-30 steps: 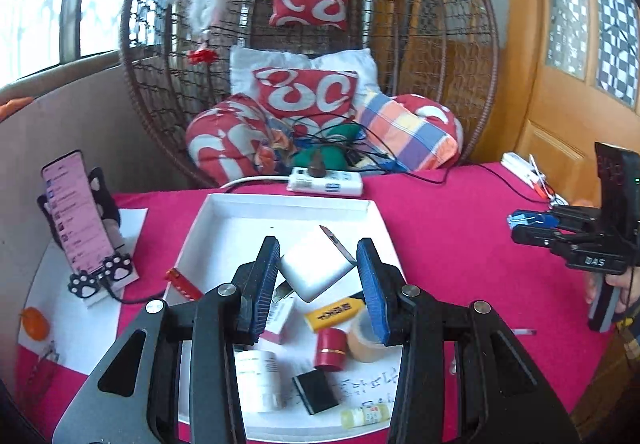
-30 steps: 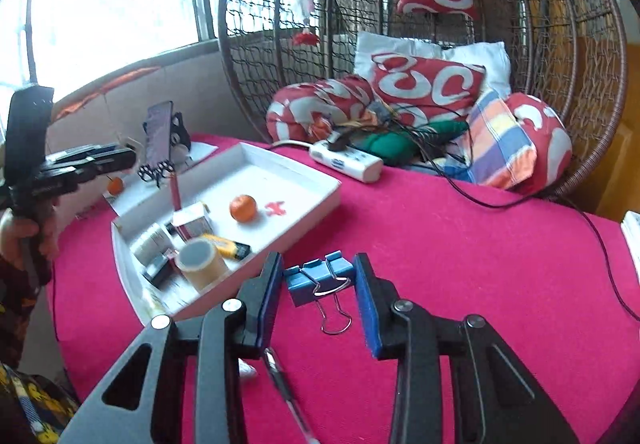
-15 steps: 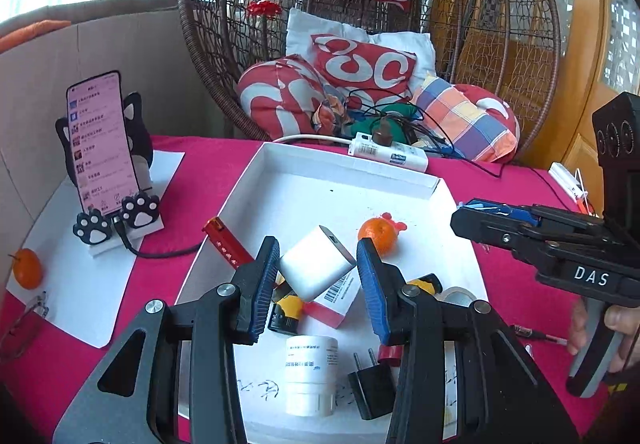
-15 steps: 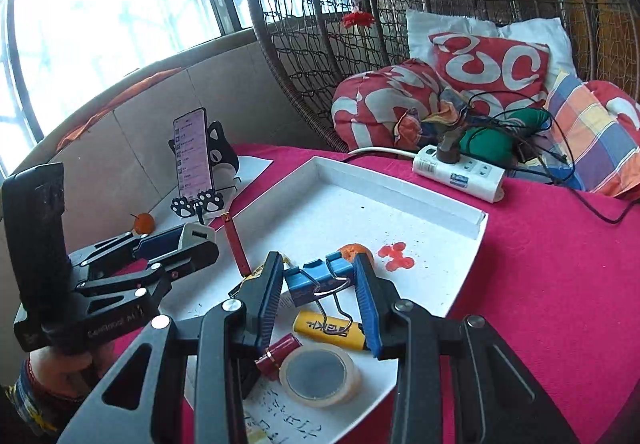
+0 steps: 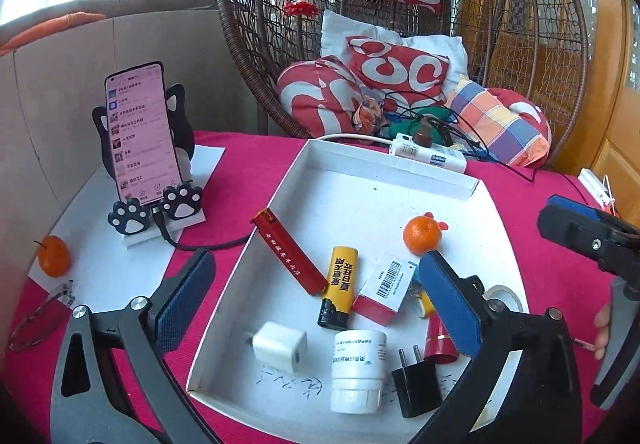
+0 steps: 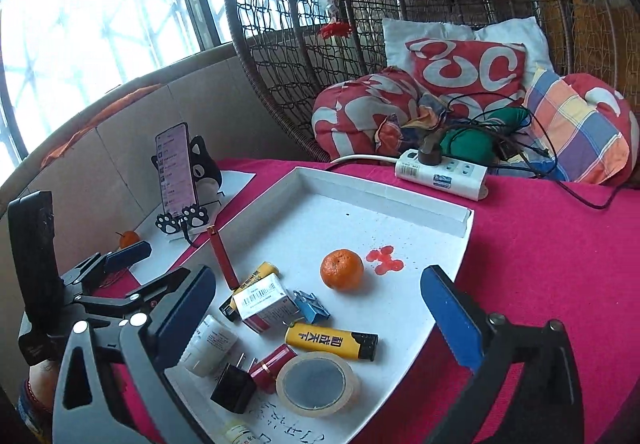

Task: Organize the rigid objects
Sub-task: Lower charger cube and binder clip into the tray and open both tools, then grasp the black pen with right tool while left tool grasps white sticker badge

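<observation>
The yellow lighter (image 6: pixel 331 341) lying in the white tray (image 6: pixel 460 222), in front of the orange (image 6: pixel 342 269), bears black Chinese characters along its side; the first reads 和, the rest are unclear. The red stick (image 5: pixel 292 257) to the left of the orange carries a line of small gold characters too fine to read. The small red-and-white box (image 5: pixel 385 287) beside the lighter shows a barcode label, the white bottle (image 5: pixel 358 368) has illegible small print, and the phone (image 5: pixel 140 132) on its stand outside the tray shows a list of Chinese lines that cannot be made out.
</observation>
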Tool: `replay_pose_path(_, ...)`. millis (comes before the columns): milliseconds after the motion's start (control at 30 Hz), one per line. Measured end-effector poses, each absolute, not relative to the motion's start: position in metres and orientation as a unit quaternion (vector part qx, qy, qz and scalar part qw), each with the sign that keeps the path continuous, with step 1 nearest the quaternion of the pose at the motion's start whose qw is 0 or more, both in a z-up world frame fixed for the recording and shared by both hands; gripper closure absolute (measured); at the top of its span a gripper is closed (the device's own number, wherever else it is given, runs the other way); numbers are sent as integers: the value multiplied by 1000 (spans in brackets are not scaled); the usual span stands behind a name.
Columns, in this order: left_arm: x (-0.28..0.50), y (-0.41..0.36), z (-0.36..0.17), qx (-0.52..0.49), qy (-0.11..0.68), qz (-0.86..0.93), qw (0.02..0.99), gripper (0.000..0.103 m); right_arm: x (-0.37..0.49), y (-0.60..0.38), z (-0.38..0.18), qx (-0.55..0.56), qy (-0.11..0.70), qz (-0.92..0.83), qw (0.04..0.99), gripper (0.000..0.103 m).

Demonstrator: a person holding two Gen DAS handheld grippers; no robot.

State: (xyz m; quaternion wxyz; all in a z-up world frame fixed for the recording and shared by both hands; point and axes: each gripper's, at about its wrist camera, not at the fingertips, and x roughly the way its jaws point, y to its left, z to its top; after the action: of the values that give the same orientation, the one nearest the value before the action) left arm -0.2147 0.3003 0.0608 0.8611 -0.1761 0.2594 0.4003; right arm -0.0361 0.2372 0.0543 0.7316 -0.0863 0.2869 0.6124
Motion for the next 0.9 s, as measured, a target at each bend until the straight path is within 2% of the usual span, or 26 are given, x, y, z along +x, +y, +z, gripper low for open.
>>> replay_pose_path(333, -206, 256, 89, -141, 225, 332, 905, 0, -8, 157, 69, -66, 242, 613, 749, 0)
replay_pose_path(567, -180, 211, 87, -113, 250, 231, 933, 1, 17, 97, 26, -166, 277, 551, 769, 0)
replay_pose_path(700, -173, 186, 75, -101, 282, 188, 935, 1, 6, 77, 5, -226, 264, 562, 751, 2)
replay_pose_path(767, -168, 173, 67, -97, 299, 166, 935, 1, 5, 78, -6, -245, 281, 577, 727, 22)
replay_pose_path(833, -163, 159, 61, -92, 315, 130, 936, 1, 6, 85, -16, -256, 303, 587, 706, 37)
replay_pose_path(900, -158, 143, 58, -82, 325, 99, 937, 1, 5, 92, -26, -266, 315, 596, 689, 45)
